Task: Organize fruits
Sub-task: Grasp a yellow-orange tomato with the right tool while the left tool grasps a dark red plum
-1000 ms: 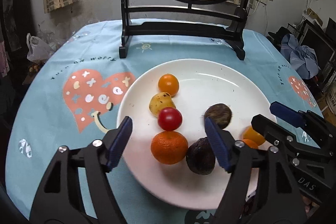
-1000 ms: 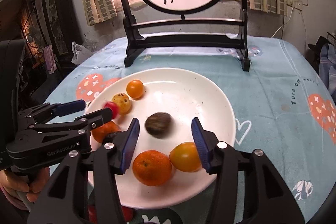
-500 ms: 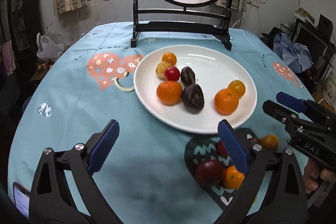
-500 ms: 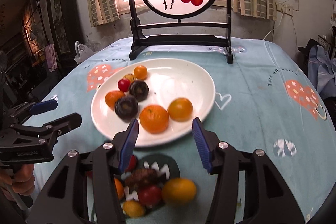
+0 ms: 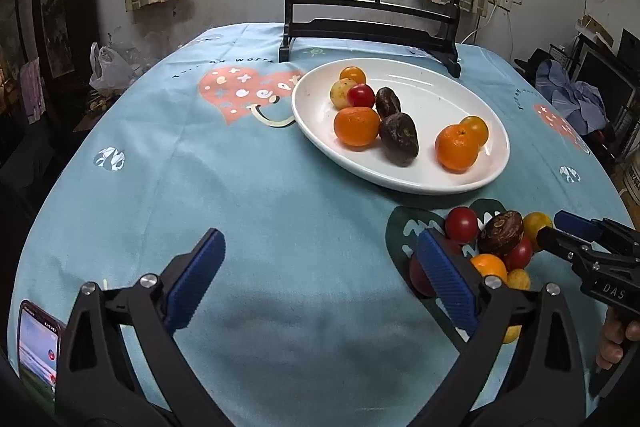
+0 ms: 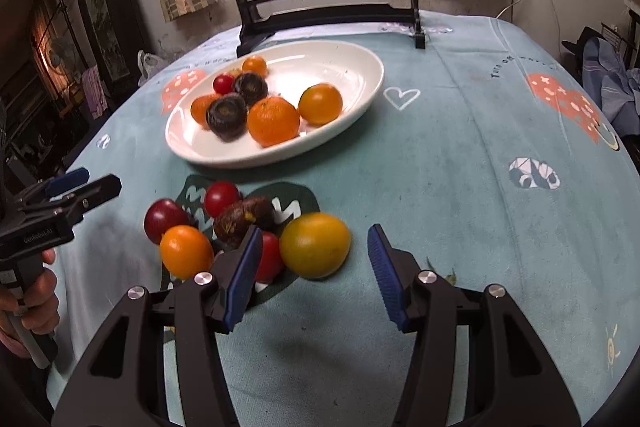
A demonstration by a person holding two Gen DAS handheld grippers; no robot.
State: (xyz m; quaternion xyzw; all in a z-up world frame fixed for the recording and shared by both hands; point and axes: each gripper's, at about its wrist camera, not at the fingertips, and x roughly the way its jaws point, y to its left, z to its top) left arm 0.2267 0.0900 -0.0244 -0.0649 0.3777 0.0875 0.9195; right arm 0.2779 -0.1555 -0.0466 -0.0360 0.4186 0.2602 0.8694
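Both grippers have backed off the round white ceramic plate [image 6: 360, 59]; right gripper [image 6: 316, 271] wide, empty, near loose yellow-orange tomato [image 6: 315, 245]. Left gripper [image 5: 320, 283] wide, empty; next pick likely there

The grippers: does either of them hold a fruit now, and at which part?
Nothing is held. The left gripper and the right gripper are both open and empty; the loose fruits lie on the cloth.
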